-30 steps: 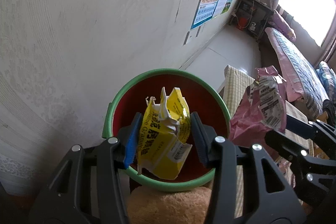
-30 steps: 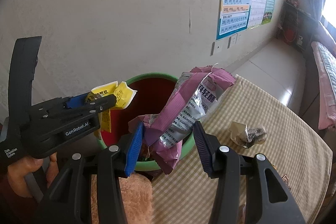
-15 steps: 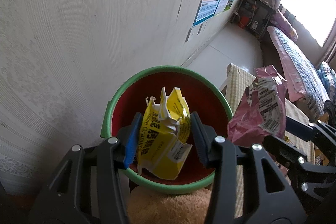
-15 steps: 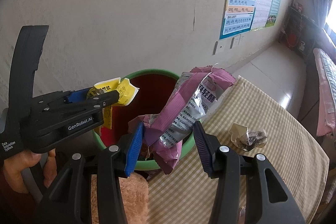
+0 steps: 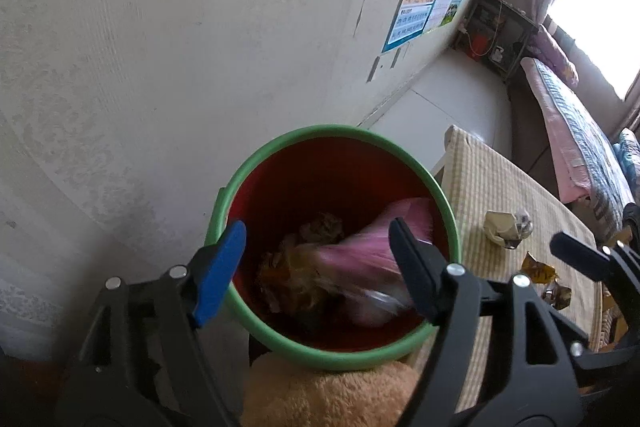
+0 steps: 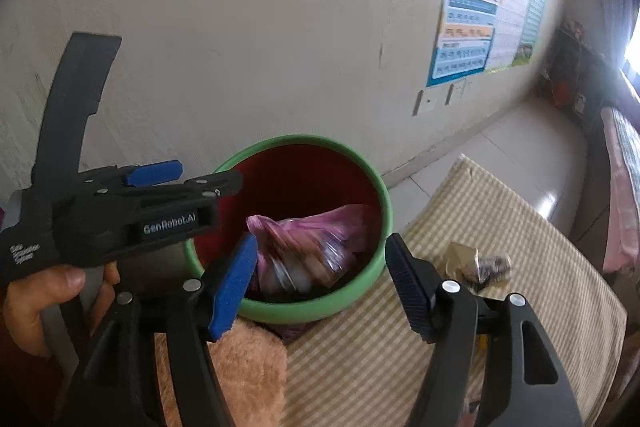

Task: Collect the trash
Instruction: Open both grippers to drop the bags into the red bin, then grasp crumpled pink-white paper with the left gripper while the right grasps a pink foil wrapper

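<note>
Left wrist view: my left gripper hangs over the green-rimmed bin, fingers opening, nothing between them — pink wrapper blurred inside. My right gripper likewise, opening, empty. Crumpled scraps lie on the checked counter.

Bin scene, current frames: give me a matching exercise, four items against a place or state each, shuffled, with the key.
Items:
1. pink wrapper
2. crumpled wrapper
3. left gripper
4. plush toy

Places or states:
A. on the checked tablecloth, outside the bin
B. jaws opening, nothing between them
C. inside the bin
D. against the bin's near side, below its rim

Pairs: 1-C, 2-A, 3-B, 4-D
</note>
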A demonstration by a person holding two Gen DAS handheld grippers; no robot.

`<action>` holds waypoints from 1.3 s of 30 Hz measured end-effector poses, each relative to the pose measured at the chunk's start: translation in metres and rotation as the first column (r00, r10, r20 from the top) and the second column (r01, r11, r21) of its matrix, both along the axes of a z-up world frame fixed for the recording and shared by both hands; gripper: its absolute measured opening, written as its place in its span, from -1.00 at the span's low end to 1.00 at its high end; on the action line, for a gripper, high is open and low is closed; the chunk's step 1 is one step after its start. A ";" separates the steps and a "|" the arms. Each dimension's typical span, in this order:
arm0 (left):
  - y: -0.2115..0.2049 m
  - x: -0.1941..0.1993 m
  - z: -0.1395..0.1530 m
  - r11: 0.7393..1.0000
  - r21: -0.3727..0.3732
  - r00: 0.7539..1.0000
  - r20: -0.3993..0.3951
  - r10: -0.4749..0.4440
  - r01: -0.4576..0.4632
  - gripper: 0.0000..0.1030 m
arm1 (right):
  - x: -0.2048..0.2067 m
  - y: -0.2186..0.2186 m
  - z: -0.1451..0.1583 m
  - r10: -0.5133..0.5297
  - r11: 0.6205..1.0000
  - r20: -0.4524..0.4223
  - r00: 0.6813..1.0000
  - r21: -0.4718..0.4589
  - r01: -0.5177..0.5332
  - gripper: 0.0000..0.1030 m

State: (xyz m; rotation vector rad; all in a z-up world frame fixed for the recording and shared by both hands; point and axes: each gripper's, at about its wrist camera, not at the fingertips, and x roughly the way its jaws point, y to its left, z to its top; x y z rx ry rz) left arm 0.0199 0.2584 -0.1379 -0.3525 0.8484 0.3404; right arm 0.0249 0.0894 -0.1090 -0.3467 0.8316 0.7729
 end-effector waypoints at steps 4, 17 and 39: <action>-0.013 -0.005 0.004 1.000 -0.001 1.000 0.007 -0.031 0.031 0.38 | -0.010 -0.039 0.003 -0.071 0.997 -0.035 0.997 0.035 0.072 0.25; -0.184 0.019 -0.007 0.879 -0.060 0.879 -0.031 -0.476 0.474 0.38 | -0.049 -0.234 -0.023 -0.530 0.847 -0.123 0.839 -0.017 0.532 0.25; -0.299 0.054 -0.088 0.767 -0.132 0.733 -0.233 -0.640 0.628 -0.59 | -0.083 -0.361 -0.052 -0.734 0.639 -0.279 0.619 0.026 0.769 0.26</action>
